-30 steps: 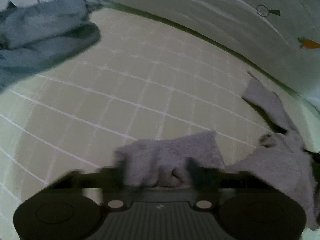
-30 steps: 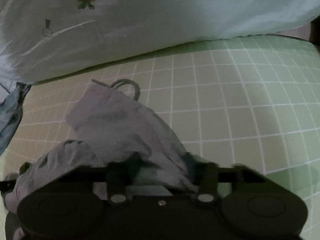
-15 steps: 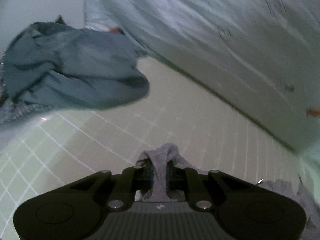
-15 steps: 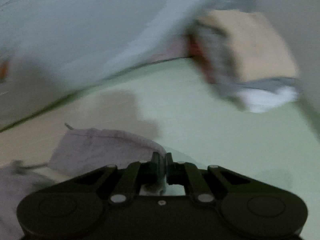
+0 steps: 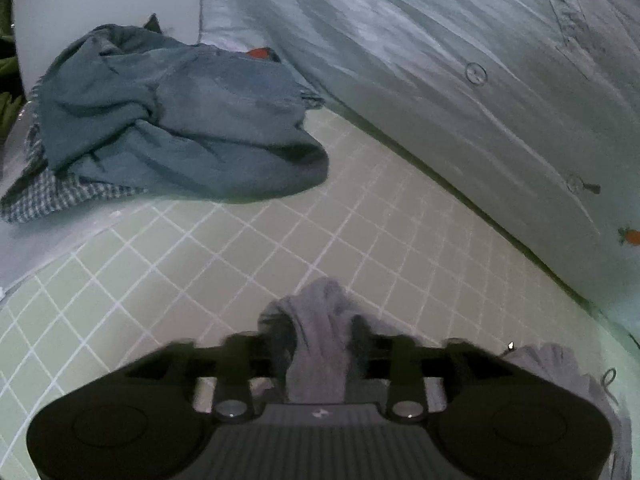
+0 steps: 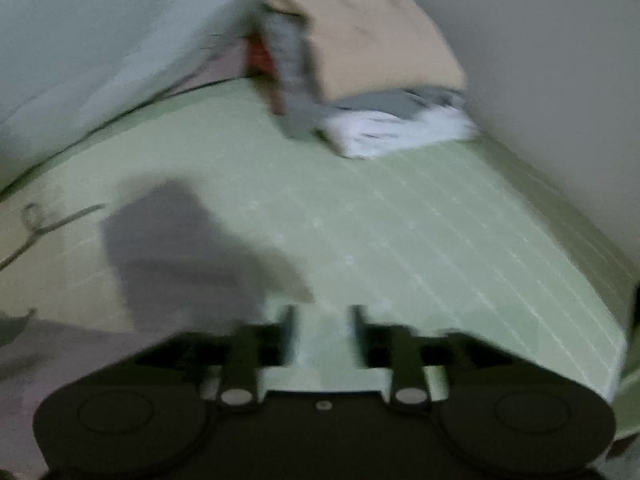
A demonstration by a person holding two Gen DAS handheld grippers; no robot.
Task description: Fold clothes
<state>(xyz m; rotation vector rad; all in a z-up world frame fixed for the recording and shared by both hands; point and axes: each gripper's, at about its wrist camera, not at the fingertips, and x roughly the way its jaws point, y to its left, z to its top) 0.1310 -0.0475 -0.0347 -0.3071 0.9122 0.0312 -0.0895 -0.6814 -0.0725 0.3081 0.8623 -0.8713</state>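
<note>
As both pairs of jaws swing apart over the green grid-patterned bedsheet (image 5: 248,264), a grey garment (image 5: 320,344) is being let go. Half a second ago each gripper was pinched tight on a bunch of its fabric; now the left gripper (image 5: 322,332) is opening, with a soft ridge of grey cloth standing between its fingers, the pads no longer squeezing it. The right gripper (image 6: 322,320) is opening too, and only bare sheet shows between its fingers; the garment lies off to the lower left of that blurred view, its drawstring (image 6: 36,228) trailing across the bed. A second ago the grey piece sat bunched under both tools; it has since been drawn out sideways, which suggests the spreading step is ending and the garment is being laid down ready for its first fold. Waiting nearby are a crumpled blue-grey garment (image 5: 172,128) on a checked cloth (image 5: 60,196) near the pale duvet (image 5: 460,80), and a stack of folded clothes (image 6: 384,120) at the bed's far corner.
</note>
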